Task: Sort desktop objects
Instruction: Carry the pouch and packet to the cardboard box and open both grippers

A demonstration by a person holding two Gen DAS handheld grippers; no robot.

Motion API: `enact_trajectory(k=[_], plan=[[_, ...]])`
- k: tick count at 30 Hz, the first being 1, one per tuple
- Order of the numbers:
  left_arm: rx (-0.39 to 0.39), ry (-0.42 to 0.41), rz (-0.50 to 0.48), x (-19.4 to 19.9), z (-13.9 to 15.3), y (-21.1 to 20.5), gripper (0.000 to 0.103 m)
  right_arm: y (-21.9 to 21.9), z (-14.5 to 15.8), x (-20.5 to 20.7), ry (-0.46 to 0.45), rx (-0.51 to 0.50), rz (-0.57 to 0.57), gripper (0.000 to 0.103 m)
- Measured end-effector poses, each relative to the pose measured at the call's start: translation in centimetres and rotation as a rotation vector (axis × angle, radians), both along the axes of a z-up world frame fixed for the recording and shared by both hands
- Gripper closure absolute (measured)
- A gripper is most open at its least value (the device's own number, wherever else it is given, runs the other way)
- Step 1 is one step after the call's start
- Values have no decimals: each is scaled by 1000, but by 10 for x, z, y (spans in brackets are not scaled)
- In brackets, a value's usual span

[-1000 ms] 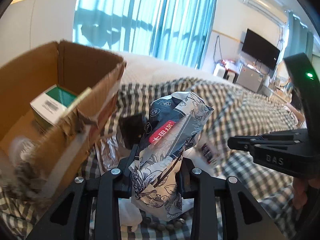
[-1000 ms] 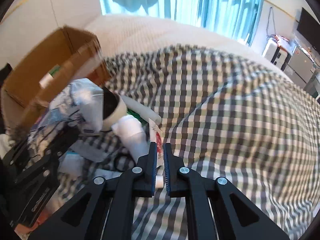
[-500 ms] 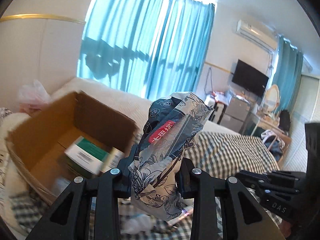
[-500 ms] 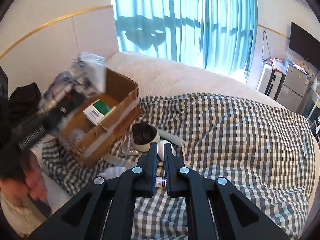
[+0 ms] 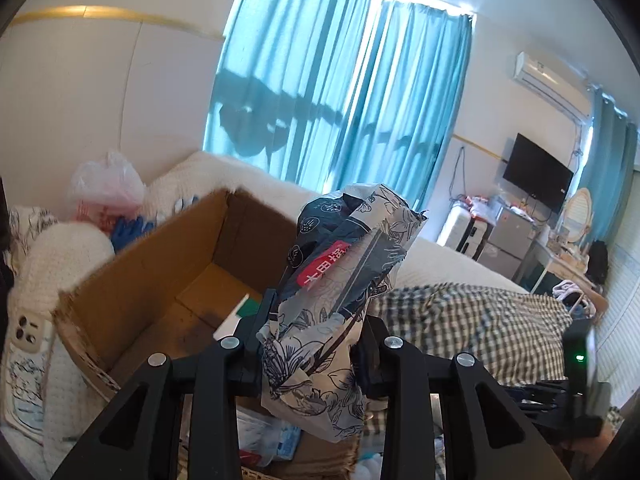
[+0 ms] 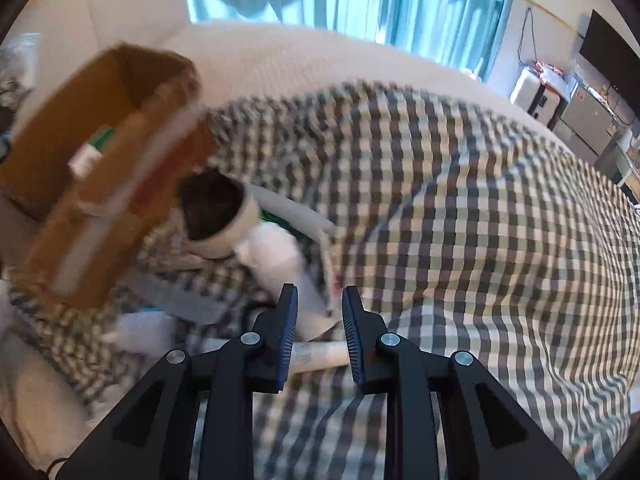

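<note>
My left gripper (image 5: 312,320) is shut on a crumpled black-and-white floral packet (image 5: 340,304) with a red label and holds it upright above the open cardboard box (image 5: 160,288). A green-and-white carton (image 5: 240,312) lies inside the box. My right gripper (image 6: 318,312) is open and empty, low over a white bottle (image 6: 280,260) and a white tube (image 6: 316,354) on the checked cloth. The box also shows in the right wrist view (image 6: 100,168), at the left.
A black-and-cream cup-like object (image 6: 216,212) lies beside the box. A phone (image 5: 28,330) and a plastic bag (image 5: 106,188) lie left of the box on white bedding. The checked cloth (image 6: 460,220) stretches right. Small wrappers (image 5: 264,440) lie below the packet.
My left gripper has lifted the packet from the cloth up over the box. My right gripper has opened and come down closer to the bottle and tube.
</note>
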State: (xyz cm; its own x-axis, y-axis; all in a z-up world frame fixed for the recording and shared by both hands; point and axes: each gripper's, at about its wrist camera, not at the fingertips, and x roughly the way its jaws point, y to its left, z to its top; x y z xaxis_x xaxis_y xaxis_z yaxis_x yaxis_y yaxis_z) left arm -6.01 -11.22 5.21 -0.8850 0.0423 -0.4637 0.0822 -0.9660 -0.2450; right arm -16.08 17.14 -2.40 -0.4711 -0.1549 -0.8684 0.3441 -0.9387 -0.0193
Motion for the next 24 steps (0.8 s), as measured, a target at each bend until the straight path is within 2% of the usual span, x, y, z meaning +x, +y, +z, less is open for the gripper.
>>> enact_trajectory(k=[6, 8, 10, 13, 17, 21, 24], plan=[[0, -57, -12, -21, -26, -1, 71, 5, -25, -24, -73, -7, 0, 81], [5, -69, -13, -25, -32, -1, 71, 4, -31, -26, -83, 1, -2, 100], [1, -86, -15, -28, -37, -1, 71, 3, -27, -22, -59, 6, -6, 100], [1, -107, -6, -30, -41, -3, 71, 4, -9, -10, -4, -36, -13, 101], [-1, -102, 17, -24, -39, -9, 71, 2, 31, 18, 64, -134, -13, 101], [14, -83, 38, -17, -31, -20, 69, -30, 84, 53, 149, -237, 86, 101], [15, -59, 71, -12, -22, -30, 67, -63, 113, 65, 174, -304, 168, 101]])
